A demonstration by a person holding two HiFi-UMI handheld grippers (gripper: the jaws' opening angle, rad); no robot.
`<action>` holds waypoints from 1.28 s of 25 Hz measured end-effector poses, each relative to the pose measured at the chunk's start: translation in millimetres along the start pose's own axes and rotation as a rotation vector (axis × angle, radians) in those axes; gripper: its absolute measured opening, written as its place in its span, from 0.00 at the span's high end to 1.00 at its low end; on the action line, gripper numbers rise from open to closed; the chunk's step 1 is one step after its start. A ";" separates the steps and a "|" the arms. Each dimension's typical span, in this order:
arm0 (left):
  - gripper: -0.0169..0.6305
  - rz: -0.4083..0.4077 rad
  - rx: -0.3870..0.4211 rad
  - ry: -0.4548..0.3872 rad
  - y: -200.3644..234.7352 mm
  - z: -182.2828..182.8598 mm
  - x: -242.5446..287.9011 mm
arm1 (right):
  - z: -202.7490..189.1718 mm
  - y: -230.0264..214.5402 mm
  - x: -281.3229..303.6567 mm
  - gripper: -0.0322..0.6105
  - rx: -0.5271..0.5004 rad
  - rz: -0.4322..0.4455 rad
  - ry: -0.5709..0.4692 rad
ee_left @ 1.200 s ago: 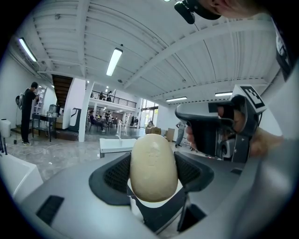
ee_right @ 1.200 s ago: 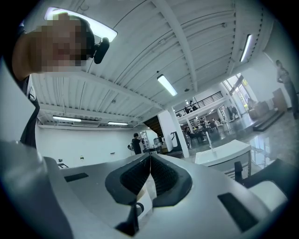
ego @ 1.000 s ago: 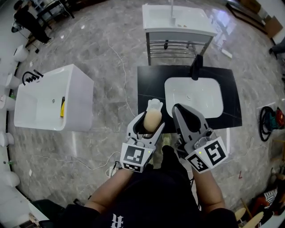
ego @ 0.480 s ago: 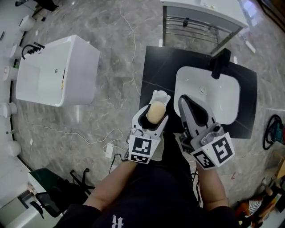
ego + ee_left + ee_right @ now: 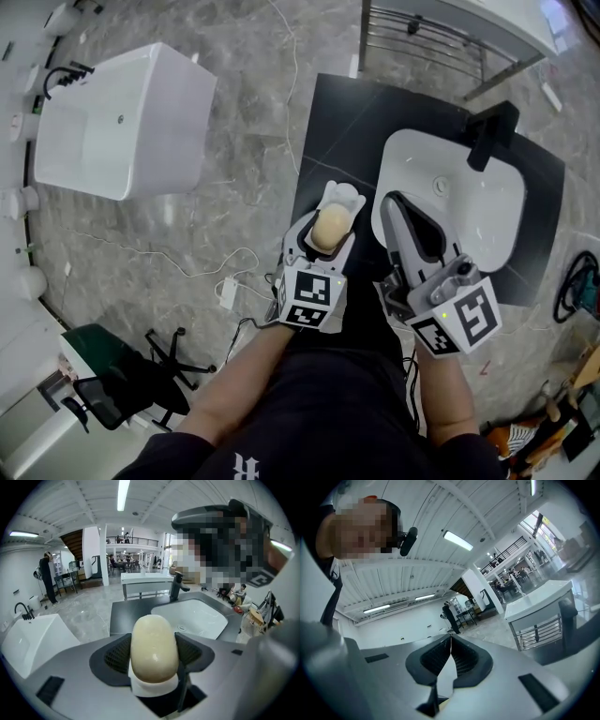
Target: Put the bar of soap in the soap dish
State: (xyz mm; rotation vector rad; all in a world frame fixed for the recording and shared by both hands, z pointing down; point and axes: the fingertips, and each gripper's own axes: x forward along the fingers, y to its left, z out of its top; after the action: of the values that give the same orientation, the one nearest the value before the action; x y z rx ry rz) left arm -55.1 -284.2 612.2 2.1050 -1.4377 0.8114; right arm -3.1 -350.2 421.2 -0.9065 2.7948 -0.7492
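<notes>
1. Soap [image 5: 153,648] is clamped upright between the jaws of my left claw [image 5: 327,230], pads pressed against both its sides, just as it was a second ago. The grip has not slipped.
2. What changed is mostly my stance. The dark worktop [image 5: 328,122] and its white basin [image 5: 469,202] used to lie square ahead. Now they sit tilted and off to the right, and the white tub [image 5: 122,122] on the floor has slid up to the left.
3. My left claw has stayed over the bare strip of worktop to the left of the basin, the black tap [image 5: 492,131] well beyond it.
4. A white piece [image 5: 341,195] shows under and just past the soap and has kept pace with the claw. It may be the soap dish, but I cannot tell, nor whether it rests on the worktop.
5. My right claw [image 5: 451,641] is clenched on nothing, jaws meeting tip to tip. It hangs near the basin's front rim as before.
6. For the task, I judge little has been gained: the soap is carried and not yet set down. I first need to make out the dish clearly before lowering and letting go.
</notes>
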 end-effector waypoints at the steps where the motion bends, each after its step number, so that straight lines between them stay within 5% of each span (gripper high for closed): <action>1: 0.52 0.004 0.005 0.019 0.5 -3.6 3.6 | 1.0 -2.3 1.0 0.94 0.002 0.003 -0.002; 19: 0.52 0.049 0.059 0.356 2.1 -45.1 33.0 | 8.1 -40.2 2.8 0.94 0.080 0.031 -0.029; 32: 0.52 0.002 -0.021 0.529 -1.7 -54.1 31.9 | 18.9 -51.2 8.0 0.94 0.113 0.074 -0.051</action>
State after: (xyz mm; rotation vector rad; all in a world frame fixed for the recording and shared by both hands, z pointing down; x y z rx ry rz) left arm -56.0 -269.0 673.1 1.6925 -1.1512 1.2327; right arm 21.8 -398.6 430.0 -0.7879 2.6947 -0.8502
